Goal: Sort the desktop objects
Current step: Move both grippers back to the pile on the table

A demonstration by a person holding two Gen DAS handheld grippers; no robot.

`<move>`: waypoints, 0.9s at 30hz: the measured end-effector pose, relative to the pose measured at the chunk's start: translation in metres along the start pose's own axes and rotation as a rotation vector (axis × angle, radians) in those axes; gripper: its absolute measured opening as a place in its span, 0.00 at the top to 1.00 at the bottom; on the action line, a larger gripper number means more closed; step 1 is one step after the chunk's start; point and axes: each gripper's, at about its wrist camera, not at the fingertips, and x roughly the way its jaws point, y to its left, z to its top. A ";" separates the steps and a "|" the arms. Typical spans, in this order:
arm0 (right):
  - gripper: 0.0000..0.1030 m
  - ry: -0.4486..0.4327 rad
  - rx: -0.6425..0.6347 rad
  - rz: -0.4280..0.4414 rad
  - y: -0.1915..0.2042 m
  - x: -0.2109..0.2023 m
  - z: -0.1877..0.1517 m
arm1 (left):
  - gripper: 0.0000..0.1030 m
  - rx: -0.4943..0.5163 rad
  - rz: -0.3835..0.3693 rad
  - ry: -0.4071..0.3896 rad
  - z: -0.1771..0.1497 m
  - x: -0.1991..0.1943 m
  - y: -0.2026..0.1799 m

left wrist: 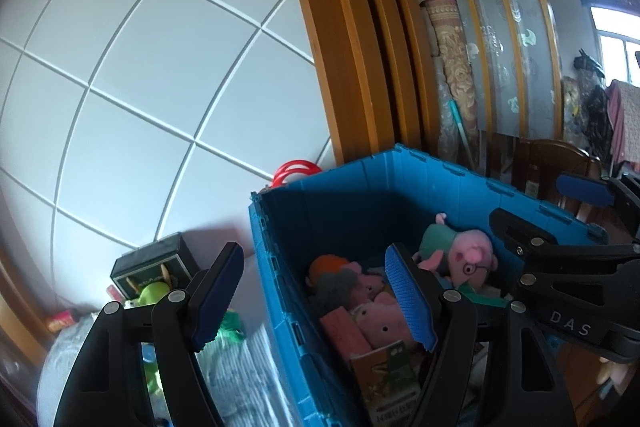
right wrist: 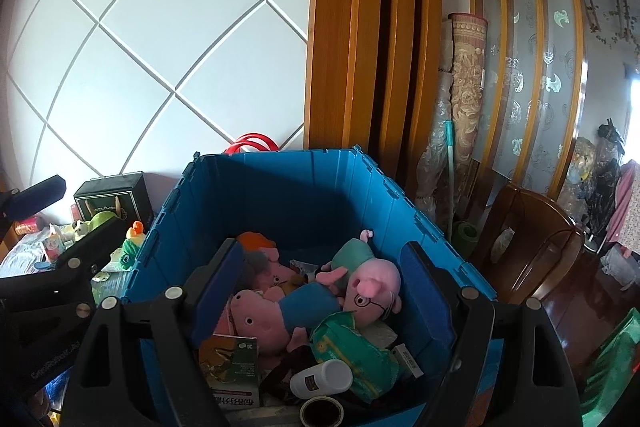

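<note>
Both cameras looked down from close above into the blue bin; the left view sat further left.

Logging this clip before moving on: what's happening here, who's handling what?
A person holds two sets of tongs above a blue crate already filled with pig plush toys, a white bottle, a green packet and a small box. The right tongs and the left tongs are both open and empty. More toys and a black box sit on the surface to the left of the crate.
</note>
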 end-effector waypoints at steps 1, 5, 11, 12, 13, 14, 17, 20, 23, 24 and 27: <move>0.21 -0.007 -0.001 0.003 0.004 -0.004 -0.001 | 0.29 -0.009 0.000 -0.003 -0.002 -0.003 0.004; 0.21 -0.026 -0.012 0.014 0.022 -0.018 -0.003 | 0.29 -0.058 0.007 -0.010 -0.012 -0.015 0.025; 0.21 -0.048 -0.045 0.054 0.063 -0.037 -0.007 | 0.29 -0.096 0.036 -0.003 -0.035 -0.029 0.062; 0.21 -0.053 -0.048 0.062 0.071 -0.041 -0.008 | 0.29 -0.104 0.039 -0.002 -0.039 -0.032 0.070; 0.21 -0.059 -0.051 0.067 0.080 -0.045 -0.008 | 0.29 -0.107 0.047 0.000 -0.044 -0.035 0.079; 0.21 -0.063 -0.055 0.074 0.088 -0.048 -0.009 | 0.29 -0.110 0.056 0.002 -0.048 -0.038 0.087; 0.21 -0.069 -0.066 0.095 0.117 -0.058 -0.011 | 0.29 -0.127 0.078 0.003 -0.062 -0.049 0.116; 0.21 -0.075 -0.062 0.115 0.146 -0.067 -0.016 | 0.29 -0.147 0.108 0.006 -0.077 -0.061 0.150; 0.21 -0.080 -0.050 0.141 0.175 -0.078 -0.023 | 0.29 -0.158 0.145 0.012 -0.096 -0.074 0.185; 0.21 -0.081 -0.047 0.151 0.186 -0.082 -0.026 | 0.29 -0.160 0.157 0.018 -0.104 -0.078 0.198; 0.21 -0.073 -0.047 0.193 0.223 -0.091 -0.038 | 0.29 -0.165 0.197 0.034 -0.132 -0.094 0.237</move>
